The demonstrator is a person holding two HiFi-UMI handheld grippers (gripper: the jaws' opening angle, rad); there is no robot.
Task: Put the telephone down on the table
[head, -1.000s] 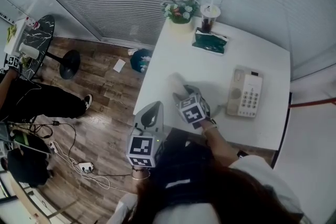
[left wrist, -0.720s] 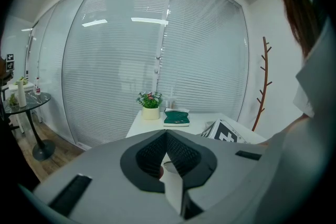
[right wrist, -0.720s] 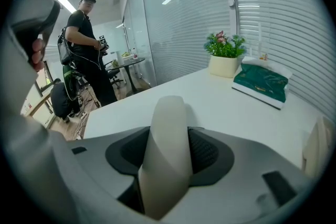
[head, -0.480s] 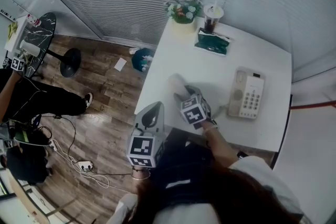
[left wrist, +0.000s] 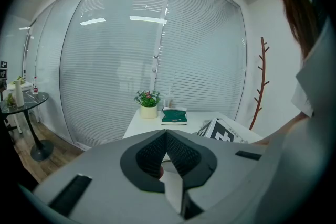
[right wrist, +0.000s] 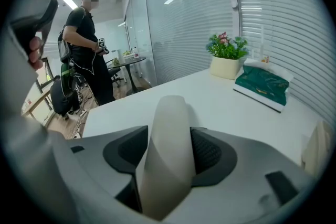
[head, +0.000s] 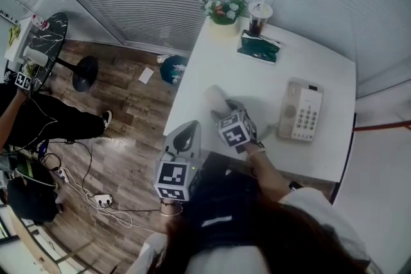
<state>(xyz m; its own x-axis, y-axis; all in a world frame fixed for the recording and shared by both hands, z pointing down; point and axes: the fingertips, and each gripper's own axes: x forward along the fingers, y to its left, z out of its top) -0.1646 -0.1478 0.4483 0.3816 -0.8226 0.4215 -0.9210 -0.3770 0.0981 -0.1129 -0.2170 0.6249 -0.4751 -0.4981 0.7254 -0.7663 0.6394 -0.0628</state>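
Our right gripper (right wrist: 169,139) is opening its jaws around the one handset (right wrist: 170,113), which lies on the white table (head: 205,67) near its left edge, apart from the single telephone base (head: 300,111). Our left gripper (left wrist: 167,136) hangs beside the table, jaws closed together and empty. The keypad print is too small to read. At the far edge stand one flowerpot (head: 225,11), one lidded cup (head: 259,16) and one green book (head: 258,48). One person (right wrist: 86,39) stands across the room.

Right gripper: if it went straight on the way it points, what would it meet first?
The right gripper has its jaws opening with the handset between them, so that comes first. Past it, probably bare table; the plant and book lie off to the right.
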